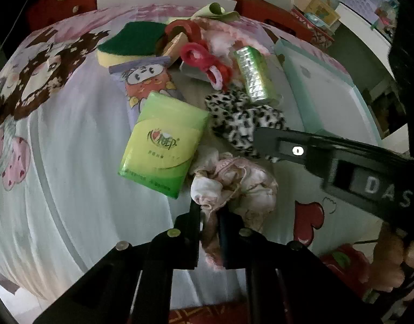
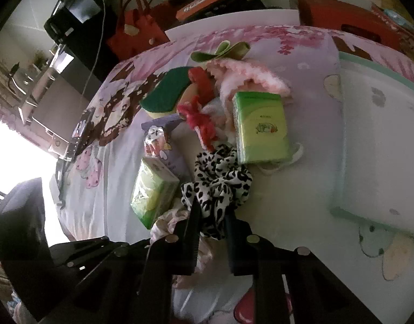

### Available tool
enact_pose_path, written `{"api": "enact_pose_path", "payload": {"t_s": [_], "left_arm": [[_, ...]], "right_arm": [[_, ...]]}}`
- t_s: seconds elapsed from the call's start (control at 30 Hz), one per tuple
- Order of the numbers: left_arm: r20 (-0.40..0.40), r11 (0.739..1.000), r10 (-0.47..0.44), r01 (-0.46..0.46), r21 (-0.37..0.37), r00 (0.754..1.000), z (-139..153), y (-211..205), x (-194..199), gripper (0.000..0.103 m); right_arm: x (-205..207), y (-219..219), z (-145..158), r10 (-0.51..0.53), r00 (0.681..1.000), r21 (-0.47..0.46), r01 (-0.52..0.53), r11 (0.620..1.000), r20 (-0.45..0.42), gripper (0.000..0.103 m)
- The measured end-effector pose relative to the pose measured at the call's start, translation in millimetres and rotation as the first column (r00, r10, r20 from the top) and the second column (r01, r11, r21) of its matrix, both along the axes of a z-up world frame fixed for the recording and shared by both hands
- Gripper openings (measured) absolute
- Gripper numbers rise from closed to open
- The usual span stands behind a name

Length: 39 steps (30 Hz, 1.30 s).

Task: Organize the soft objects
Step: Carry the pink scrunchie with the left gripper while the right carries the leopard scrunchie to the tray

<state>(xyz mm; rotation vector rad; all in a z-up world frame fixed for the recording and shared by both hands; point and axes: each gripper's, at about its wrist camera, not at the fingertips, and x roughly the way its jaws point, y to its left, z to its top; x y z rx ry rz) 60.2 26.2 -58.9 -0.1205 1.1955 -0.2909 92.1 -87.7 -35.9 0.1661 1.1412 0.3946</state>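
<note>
A crumpled pink-and-white cloth scrunchie [image 1: 234, 186] lies just below a green tissue pack [image 1: 163, 145]. My left gripper [image 1: 209, 208] is shut on its near edge, with fabric pinched between the fingers. A black-and-white leopard scrunchie [image 2: 215, 186] sits in the middle of the pile, and my right gripper [image 2: 211, 210] is shut on its lower folds. In the left wrist view the right gripper [image 1: 258, 137] comes in from the right onto that leopard scrunchie [image 1: 239, 118]. The pink scrunchie [image 2: 166, 221] peeks out beside the right gripper's left finger.
On the cartoon-print sheet lie a green-and-yellow sponge [image 1: 128, 43], red hair ties [image 1: 199, 54], a purple cartoon packet [image 1: 144, 78], a second green tissue pack [image 2: 261, 127] and a fluffy pink item [image 2: 247, 73]. A teal-rimmed white tray [image 2: 382, 148] lies to the right. A hand [image 1: 390, 259] shows at the lower right.
</note>
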Motion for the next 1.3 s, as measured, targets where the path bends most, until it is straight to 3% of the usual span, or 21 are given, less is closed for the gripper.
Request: {"api": "enact_pose_path", "payload": {"t_s": [0.27,0.73,1.03,1.3], "left_arm": [[0.002,0.999,0.032,-0.032,-0.031,0.999,10.1,9.9,-16.0,0.010],[0.131,0.998,0.050,-0.046,-0.033,0.990,67.8,18.5,-41.4,0.010],[0.194,0.999,0.052,-0.050,-0.017,0.980,95.5,1.2,-34.4,0.010],[0.227,1.000,0.011,-0.011,-0.002,0.974,112.8,-28.5,-24.6,0.010]], "right_arm": [[-19.4,-11.8,22.4,-0.022,0.999,0.009,0.022,1.000,0.041,0.017],[-52.7,-33.5,72.8,-0.056,0.987,0.024,0.053,0.998,0.148,0.017],[-59.8,-60.6,92.4,-0.100,0.978,0.043,0.094,0.995,0.185,0.017],[-59.9,-108.7,92.0,-0.175,0.967,0.062,0.167,0.984,0.184,0.017]]}}
